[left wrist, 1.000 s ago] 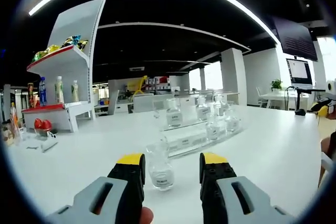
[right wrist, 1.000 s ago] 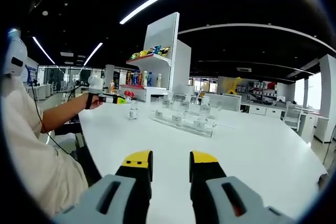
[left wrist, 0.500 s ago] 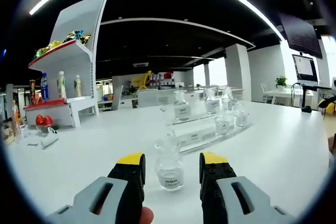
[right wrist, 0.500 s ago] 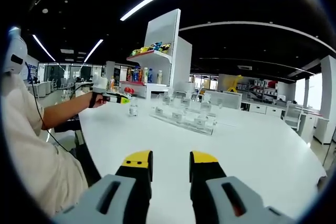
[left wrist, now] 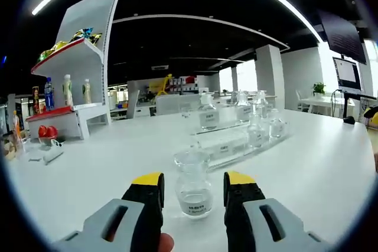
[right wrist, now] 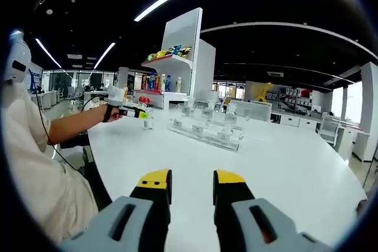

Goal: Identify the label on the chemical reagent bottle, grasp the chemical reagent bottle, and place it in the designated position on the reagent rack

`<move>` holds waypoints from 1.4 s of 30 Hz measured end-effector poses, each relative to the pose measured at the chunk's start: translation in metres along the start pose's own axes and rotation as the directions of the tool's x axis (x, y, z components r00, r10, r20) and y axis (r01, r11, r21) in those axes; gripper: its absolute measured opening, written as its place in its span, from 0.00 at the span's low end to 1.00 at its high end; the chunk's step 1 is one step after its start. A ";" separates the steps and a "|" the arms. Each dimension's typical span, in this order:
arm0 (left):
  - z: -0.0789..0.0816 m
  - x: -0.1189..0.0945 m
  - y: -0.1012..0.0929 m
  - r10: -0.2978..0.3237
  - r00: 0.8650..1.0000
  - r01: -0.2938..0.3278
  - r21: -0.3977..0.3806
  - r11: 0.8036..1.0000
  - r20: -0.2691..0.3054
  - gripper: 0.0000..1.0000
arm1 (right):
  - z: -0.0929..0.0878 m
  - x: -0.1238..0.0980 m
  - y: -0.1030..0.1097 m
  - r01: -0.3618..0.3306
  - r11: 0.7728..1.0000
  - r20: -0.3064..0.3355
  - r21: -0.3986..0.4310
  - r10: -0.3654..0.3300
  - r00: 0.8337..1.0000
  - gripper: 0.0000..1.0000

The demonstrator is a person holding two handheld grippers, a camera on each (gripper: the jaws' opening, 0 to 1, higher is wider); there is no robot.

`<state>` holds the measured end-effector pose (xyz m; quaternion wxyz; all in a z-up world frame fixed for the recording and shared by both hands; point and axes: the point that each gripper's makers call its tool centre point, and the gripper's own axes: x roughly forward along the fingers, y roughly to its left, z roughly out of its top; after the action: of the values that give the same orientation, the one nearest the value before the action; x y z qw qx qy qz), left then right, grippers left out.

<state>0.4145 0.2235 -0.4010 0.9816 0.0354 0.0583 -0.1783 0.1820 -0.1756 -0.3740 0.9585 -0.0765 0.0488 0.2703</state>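
Observation:
A small clear glass reagent bottle (left wrist: pixel 194 185) with a white label stands upright on the white table (left wrist: pixel 307 163). It sits between the yellow-tipped jaws of my left gripper (left wrist: pixel 192 182), which is open around it with gaps on both sides. Behind it stands a clear reagent rack (left wrist: pixel 236 134) holding several labelled bottles. In the right gripper view, my right gripper (right wrist: pixel 192 180) is open over bare table. Far off there, the left gripper (right wrist: pixel 137 113) in a person's hand reaches the same bottle (right wrist: pixel 147 123), beside the rack (right wrist: pixel 207 129).
A white shelf unit (left wrist: pixel 74 87) with drink bottles and snacks stands at the back left. Small items (left wrist: pixel 44 153) lie on the table's left side. The person's arm and pale sleeve (right wrist: pixel 41 146) take up the left of the right gripper view.
The left gripper has moved forward, so the bottle now sits deeper between its jaws and looks larger. The right gripper has held still.

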 end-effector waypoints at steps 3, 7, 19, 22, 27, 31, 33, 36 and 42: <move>-0.003 0.003 -0.001 0.003 1.000 -0.003 -0.002 1.000 -0.003 0.41 | -0.001 0.001 -0.001 0.003 1.000 -0.003 0.001 -0.003 1.000 0.28; -0.006 0.007 -0.001 0.010 1.000 -0.010 -0.001 1.000 -0.008 0.41 | -0.003 0.002 -0.003 0.006 1.000 -0.009 0.006 -0.006 1.000 0.28; -0.008 0.010 0.003 0.033 0.999 -0.033 -0.034 0.999 0.009 0.38 | -0.008 0.007 -0.006 0.003 1.000 -0.023 0.012 -0.003 1.000 0.28; -0.008 0.010 0.002 0.032 0.999 -0.031 -0.033 0.999 0.012 0.37 | -0.009 0.008 -0.006 0.002 1.000 -0.026 0.014 -0.002 1.000 0.28; -0.005 0.010 0.004 0.043 0.999 -0.042 -0.034 0.999 0.026 0.33 | -0.009 0.008 -0.008 0.004 1.000 -0.027 0.016 -0.004 1.000 0.28; -0.004 0.012 0.002 0.047 0.999 -0.046 -0.029 0.999 0.025 0.32 | -0.009 0.008 -0.009 0.008 1.000 -0.028 0.017 -0.007 1.000 0.28; -0.004 0.012 0.002 0.045 0.999 -0.044 -0.030 0.999 0.027 0.30 | -0.009 0.008 -0.010 0.010 1.000 -0.027 0.019 -0.009 1.000 0.28; -0.004 0.013 0.001 0.045 0.999 -0.044 -0.037 0.998 0.030 0.28 | -0.009 0.007 -0.011 0.011 1.000 -0.028 0.019 -0.010 1.000 0.28; -0.002 0.013 0.000 0.067 0.997 -0.065 -0.033 0.997 0.040 0.22 | -0.010 0.007 -0.011 0.011 1.000 -0.027 0.020 -0.010 1.000 0.28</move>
<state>0.4261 0.2194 -0.4042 0.9884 0.0180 0.0396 -0.1455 0.1930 -0.1832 -0.3833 0.9599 -0.0708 0.0641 0.2636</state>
